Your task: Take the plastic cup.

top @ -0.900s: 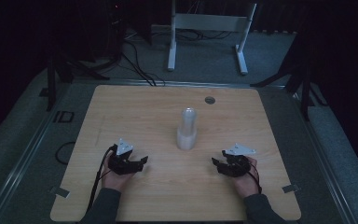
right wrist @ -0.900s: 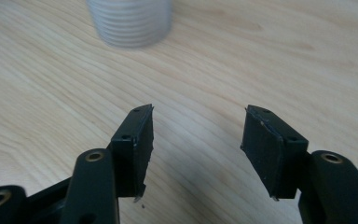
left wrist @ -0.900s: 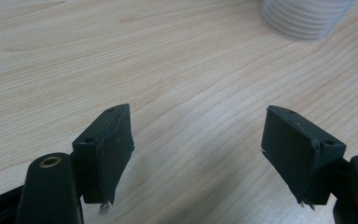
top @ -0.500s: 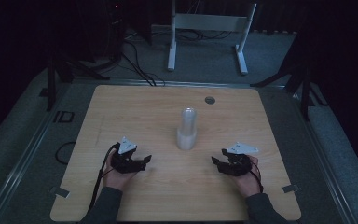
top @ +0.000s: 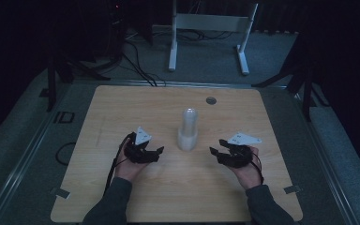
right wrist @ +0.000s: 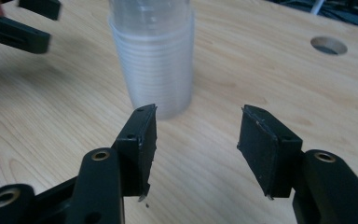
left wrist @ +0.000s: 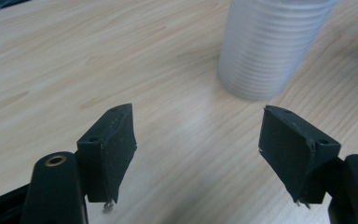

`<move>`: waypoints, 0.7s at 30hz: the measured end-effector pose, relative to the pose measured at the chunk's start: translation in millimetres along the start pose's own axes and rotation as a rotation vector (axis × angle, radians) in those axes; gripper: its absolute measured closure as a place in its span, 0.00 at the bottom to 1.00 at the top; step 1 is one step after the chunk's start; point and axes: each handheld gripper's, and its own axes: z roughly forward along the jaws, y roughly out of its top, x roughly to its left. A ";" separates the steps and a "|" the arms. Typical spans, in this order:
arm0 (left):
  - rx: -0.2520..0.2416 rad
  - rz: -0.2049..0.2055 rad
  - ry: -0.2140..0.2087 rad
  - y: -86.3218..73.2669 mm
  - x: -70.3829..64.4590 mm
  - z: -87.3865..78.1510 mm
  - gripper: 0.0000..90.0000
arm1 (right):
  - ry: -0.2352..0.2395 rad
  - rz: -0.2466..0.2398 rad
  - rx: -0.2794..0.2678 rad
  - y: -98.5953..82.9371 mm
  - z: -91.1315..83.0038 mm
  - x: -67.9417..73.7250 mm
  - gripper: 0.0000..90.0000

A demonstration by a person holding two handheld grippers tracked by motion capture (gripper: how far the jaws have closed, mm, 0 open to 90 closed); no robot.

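Both grippers have their jaws wide apart with nothing in them. The left gripper [top: 158, 151] sits just left of the cups [top: 188, 129], and the right gripper [top: 214, 152] sits just right of them. There are two grippers, one stack of clear cups, and one round hole [top: 211, 100] behind the stack on the table [top: 122, 108]. The cups are too blurry to count. The left gripper has moved a little closer to the cups than before.

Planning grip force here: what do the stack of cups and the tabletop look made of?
The stack of cups looks like thin translucent plastic: cloudy white, with fine nested rims ringing its side. The tabletop looks like light wood or wood-look laminate with a matte finish; grain lines show, but which one is unclear.
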 end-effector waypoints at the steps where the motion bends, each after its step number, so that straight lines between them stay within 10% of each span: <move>1: -0.009 -0.003 -0.011 1.8 -0.3 2.0 0.30 | 0.002 -0.003 -0.001 2.5 0.4 0.5 0.52; 21: -0.039 0.024 -0.070 30.4 -18.7 34.9 0.20 | 0.016 -0.044 -0.020 46.6 6.5 -3.0 0.44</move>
